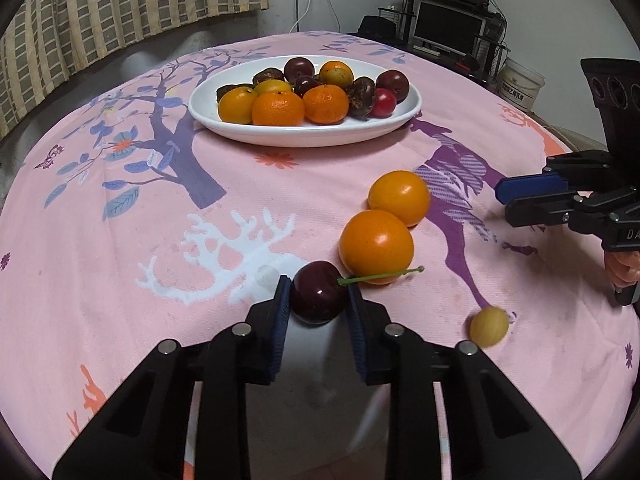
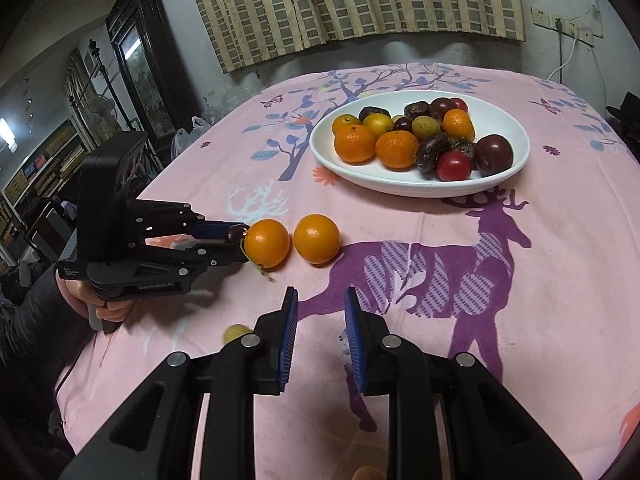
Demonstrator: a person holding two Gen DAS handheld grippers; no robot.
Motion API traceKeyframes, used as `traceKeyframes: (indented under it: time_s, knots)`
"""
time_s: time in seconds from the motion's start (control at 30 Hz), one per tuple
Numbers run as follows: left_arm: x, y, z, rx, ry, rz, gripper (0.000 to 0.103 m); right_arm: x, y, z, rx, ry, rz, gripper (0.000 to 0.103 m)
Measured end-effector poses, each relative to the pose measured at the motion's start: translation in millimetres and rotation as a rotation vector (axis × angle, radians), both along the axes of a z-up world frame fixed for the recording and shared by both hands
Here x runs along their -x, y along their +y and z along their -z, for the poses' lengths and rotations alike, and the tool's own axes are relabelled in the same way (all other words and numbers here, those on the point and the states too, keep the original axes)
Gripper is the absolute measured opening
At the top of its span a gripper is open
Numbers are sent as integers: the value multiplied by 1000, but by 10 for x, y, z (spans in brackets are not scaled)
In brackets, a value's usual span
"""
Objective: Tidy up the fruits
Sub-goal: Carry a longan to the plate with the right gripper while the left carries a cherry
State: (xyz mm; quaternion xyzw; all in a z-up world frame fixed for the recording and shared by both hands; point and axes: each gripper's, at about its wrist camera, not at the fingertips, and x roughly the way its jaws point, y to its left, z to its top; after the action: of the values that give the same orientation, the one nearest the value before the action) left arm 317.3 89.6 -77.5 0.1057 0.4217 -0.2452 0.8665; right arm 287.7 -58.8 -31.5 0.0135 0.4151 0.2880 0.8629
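Note:
My left gripper (image 1: 318,298) is shut on a dark red cherry (image 1: 319,298) with a green stem (image 1: 380,276), low over the pink cloth. It also shows in the right wrist view (image 2: 236,236). Two oranges (image 1: 376,246) (image 1: 399,198) lie just beyond it. A small yellow fruit (image 1: 489,326) lies to the right, blurred. A white plate (image 1: 208,114) at the back holds several oranges, plums and dark fruits. My right gripper (image 2: 321,312) is open and empty above the cloth; it shows at the right edge of the left wrist view (image 1: 505,200).
The table wears a pink cloth with a purple deer print (image 2: 472,264) and a tree print (image 1: 176,152). A small yellow fruit (image 2: 234,332) lies left of my right fingers. A tan fruit (image 2: 368,473) peeks at the bottom edge. A curtain, a desk with a monitor (image 1: 448,26) stand behind.

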Motion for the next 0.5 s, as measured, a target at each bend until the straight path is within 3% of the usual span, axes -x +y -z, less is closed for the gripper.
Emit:
traceKeyframes:
  time_s: [0.07, 0.1, 0.13, 0.27, 0.43, 0.47, 0.5]
  knots:
    - [71, -17, -10, -4, -9, -1, 27, 38, 29, -16, -10, 6, -45, 28]
    - [114, -26, -19, -13, -18, -3, 27, 63, 66, -19, -13, 6, -67, 40]
    - [147, -27, -28, -15, -23, -5, 27, 118, 144, -19, -11, 2, -104, 45]
    - [233, 26, -75, 5, -32, -26, 27, 264, 429, 10, 28, -7, -218, 46]
    - [300, 141, -81, 16, -35, -59, 27, 284, 648, 135, 103, 18, -251, 45]
    - [301, 163, -77, 20, -33, -66, 27, 285, 680, 171, 118, 27, -257, 43]
    - [304, 188, -74, 23, -31, -75, 27, 293, 716, 216, 146, 33, -262, 34]
